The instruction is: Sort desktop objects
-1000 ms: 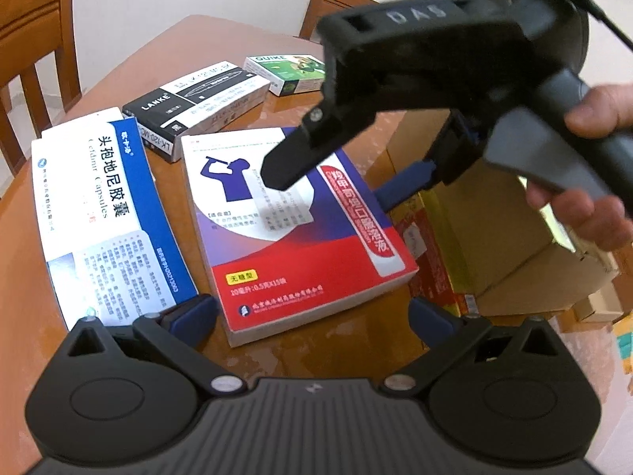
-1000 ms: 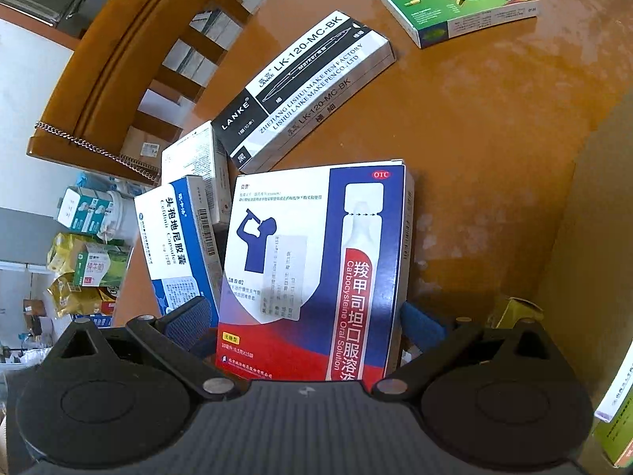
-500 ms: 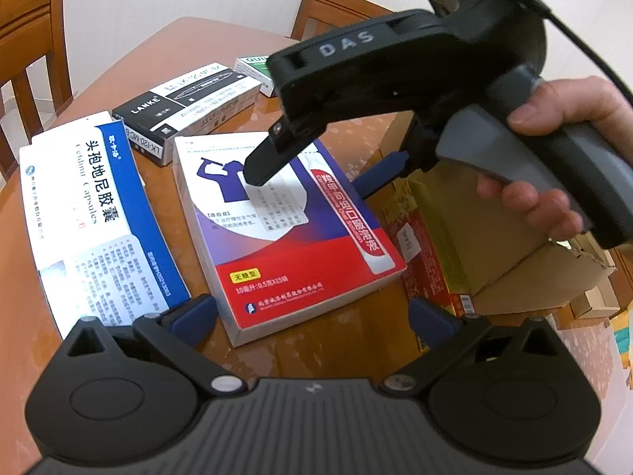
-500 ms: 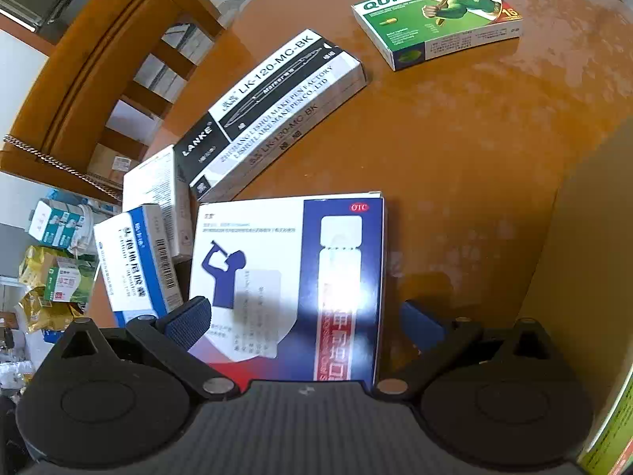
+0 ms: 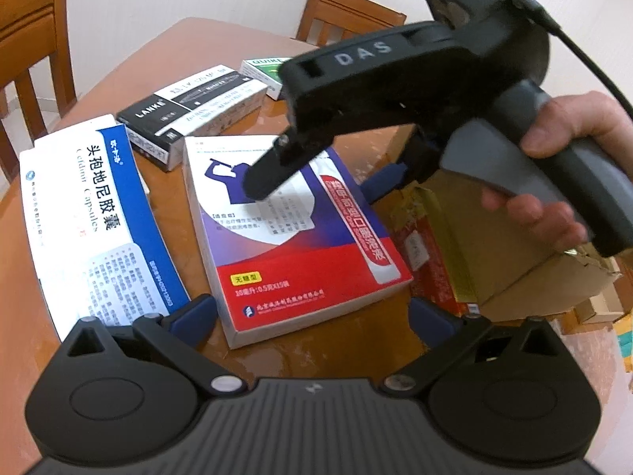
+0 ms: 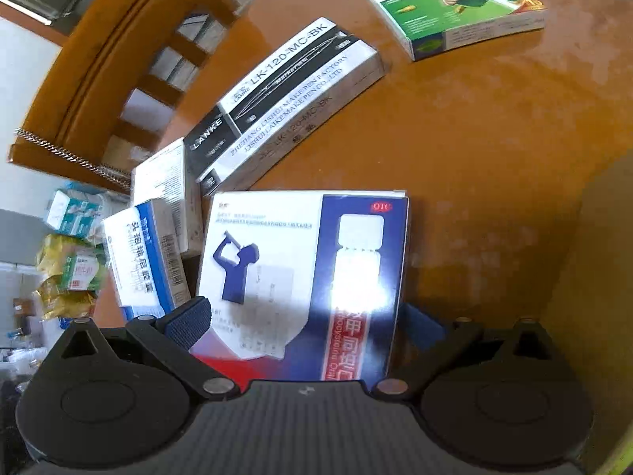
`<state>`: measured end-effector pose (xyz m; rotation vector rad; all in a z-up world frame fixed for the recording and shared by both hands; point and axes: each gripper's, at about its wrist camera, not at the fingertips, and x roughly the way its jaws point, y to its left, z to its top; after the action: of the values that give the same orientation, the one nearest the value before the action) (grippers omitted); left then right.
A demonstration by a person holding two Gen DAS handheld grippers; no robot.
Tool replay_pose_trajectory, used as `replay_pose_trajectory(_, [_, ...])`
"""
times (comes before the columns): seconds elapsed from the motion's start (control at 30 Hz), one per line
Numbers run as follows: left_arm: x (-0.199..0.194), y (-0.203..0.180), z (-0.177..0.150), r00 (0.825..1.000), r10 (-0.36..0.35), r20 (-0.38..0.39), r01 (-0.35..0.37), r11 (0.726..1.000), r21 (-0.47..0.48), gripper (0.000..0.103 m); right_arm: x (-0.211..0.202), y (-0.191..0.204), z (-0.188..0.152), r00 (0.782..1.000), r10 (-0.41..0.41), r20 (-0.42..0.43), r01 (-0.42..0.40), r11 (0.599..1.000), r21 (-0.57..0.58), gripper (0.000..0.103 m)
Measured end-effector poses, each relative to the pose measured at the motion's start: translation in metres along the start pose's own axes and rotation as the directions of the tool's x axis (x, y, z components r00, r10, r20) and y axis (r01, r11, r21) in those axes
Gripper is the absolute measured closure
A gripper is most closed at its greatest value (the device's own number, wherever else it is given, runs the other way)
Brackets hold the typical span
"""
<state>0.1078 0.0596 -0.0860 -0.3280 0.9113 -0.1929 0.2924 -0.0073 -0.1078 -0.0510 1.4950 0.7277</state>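
A: Left wrist view: the red-and-blue oral solution carton [image 5: 292, 237] lies flat at the centre of the wooden bench [image 5: 118, 91]. The right claw [image 5: 320, 182], gripped by a hand [image 5: 561, 174], hangs over its far end, fingers spread. The left claw [image 5: 312, 312] sits spread at 6 o'clock, holding nothing.

B: How would the carton handle?

A: Likely light, stiff cardboard with a glossy, slippery face; pinching across its two long side edges looks the surest hold. A blue-and-white capsule box [image 5: 91, 229] lies just beside it at 9 o'clock, a black pen box [image 5: 190, 111] at 11, a brown cardboard box [image 5: 514, 253] close at 3.

B: And the other camera?

A: Right wrist view: the right claw [image 6: 304, 324] straddles the carton's [image 6: 304, 277] near end, blue fingertips [image 6: 186, 320] wide on either side, not closed. Bare bench [image 6: 474, 158] opens from 12 to 2 o'clock; the green Quike box [image 6: 455, 8] rests well apart at 1.
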Motion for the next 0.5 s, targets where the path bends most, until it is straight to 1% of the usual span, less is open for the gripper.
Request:
replay_pose_trajectory(0.1, [-0.005,-0.002,-0.001,1.0,0.013,-0.002,-0.013,1.0,0.006,0.0,-0.003,-0.002,-0.002,0.999,0.033,0.005,-0.033,0.999,0.004,0.0])
replay_pose_trajectory(0.27, [-0.009,-0.005,-0.002,1.0,0.025,-0.006,-0.025,1.0,0.018,0.0,-0.025,-0.005,-0.007,0.989,0.128,0.067,-0.128,0.992,-0.008,0.0])
replay_pose_trajectory(0.37, [-0.008,-0.007,-0.002,0.999,0.034,-0.01,-0.034,0.999,0.022,0.0,-0.036,-0.004,-0.01,0.984,0.154,0.09,-0.152,0.988,-0.027,0.0])
replay_pose_trajectory(0.5, [-0.009,-0.007,-0.001,0.999,0.033,-0.016,-0.033,0.999,0.023,0.0,-0.045,-0.001,-0.017,0.977,0.189,0.1,-0.186,0.982,-0.036,0.0])
